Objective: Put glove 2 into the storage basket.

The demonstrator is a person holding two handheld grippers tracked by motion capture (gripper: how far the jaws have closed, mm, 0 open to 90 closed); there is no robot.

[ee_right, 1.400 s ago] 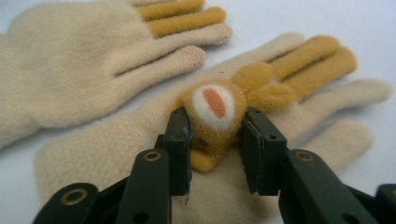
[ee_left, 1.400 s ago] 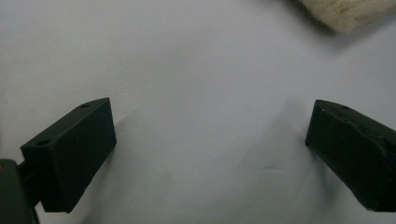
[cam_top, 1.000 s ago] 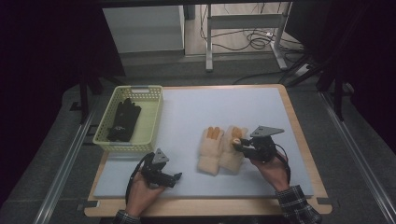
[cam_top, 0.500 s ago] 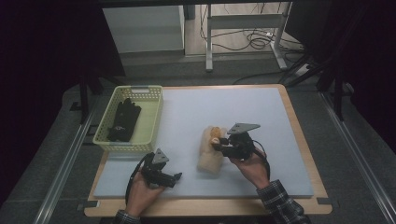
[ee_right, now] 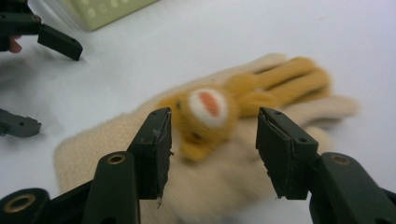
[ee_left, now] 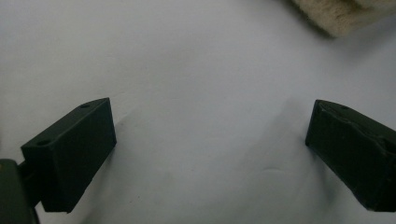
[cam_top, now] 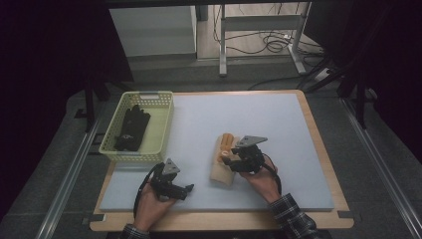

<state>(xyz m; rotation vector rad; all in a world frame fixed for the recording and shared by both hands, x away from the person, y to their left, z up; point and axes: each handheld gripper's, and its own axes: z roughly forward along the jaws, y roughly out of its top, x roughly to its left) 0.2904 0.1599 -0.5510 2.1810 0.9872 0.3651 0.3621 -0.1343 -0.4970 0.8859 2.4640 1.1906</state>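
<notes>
Dim room, dark floor and cables beyond; wooden-edged counter [cam_top: 318, 149] topped with a pale blue mat.

Item 1: cream fleece gloves [cam_top: 222, 162], stacked as a pair, orange fingers and an orange animal face with a white muzzle on the back. Lie on the mat right of centre. Long axis runs from the near cuff to the far fingertips, tilted slightly right in the high view.

Item 2: right gripper [cam_top: 234, 162]. Over the glove stack, approaching from its right side. Jaws released and have just been opening; the glove lies below and between them, pads not pressing on it. In the right gripper view [ee_right: 212, 154] the animal face sits just ahead of the gap, fingers pointing away to the upper right.

Item 3: left gripper [cam_top: 188, 189]. Rests near the front edge of the mat, well left of the gloves. Jaws spread wide, nothing between them. Right hand judged far nearer for any next move on the gloves.

Item 4: pale green basket [cam_top: 164, 122], far left, holding dark gloves [cam_top: 132, 128].

View notes: left gripper view gives bare mat between the jaws [ee_left: 205, 149] and a corner of the cream cuff [ee_left: 341, 16] at top right. Right gripper view gives the face detail, which the high view leaves too small to read, plus the left gripper's jaws at far left.
</notes>
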